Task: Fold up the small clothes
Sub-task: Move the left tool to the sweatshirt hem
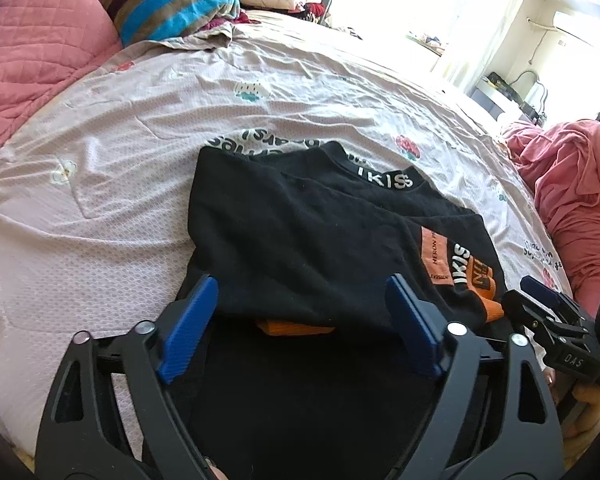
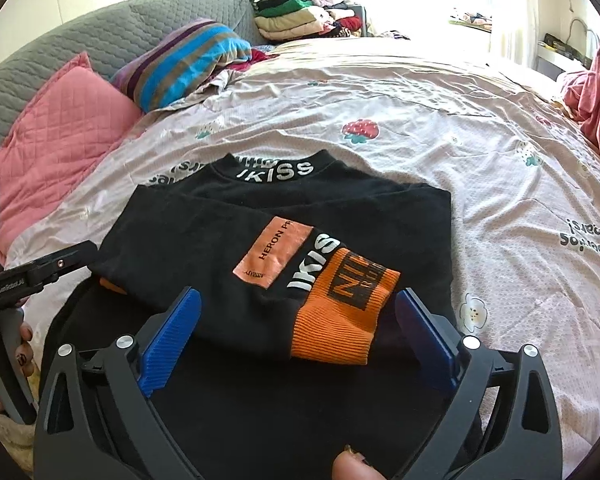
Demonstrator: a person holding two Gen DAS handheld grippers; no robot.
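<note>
Black top (image 1: 300, 236) lying partly folded on pink sheet (image 1: 140, 128), collar with white lettering toward twelve o'clock, hem toward six. Sleeve (image 2: 300, 276) laid across the body, running from ten o'clock down to four, ending in orange cuff (image 2: 342, 312) with black lettering; orange patch (image 2: 274, 252) sewn just above it. Second orange cuff (image 1: 296, 327) peeking out from under the fold at six o'clock in the left wrist view.

Left gripper (image 1: 300, 324) spread wide, blue pads (image 1: 188, 328) standing either side of the top's near edge, nothing pinched between them. Right gripper (image 2: 300, 334) likewise released, jaws wide apart, pads flanking the orange cuff at eight and four o'clock without pressing on it. Fingertip (image 2: 350, 468) showing at six o'clock under the right gripper. Left hand (image 2: 4, 356) gripping its handle at nine o'clock in the right wrist view.

Pink pillow (image 2: 56, 140) at ten o'clock, striped pillow (image 2: 188, 60) beside it toward eleven, stack of folded clothes (image 2: 300, 16) at twelve. Red heap of cloth (image 1: 572, 196) at three o'clock by the bed's edge.
</note>
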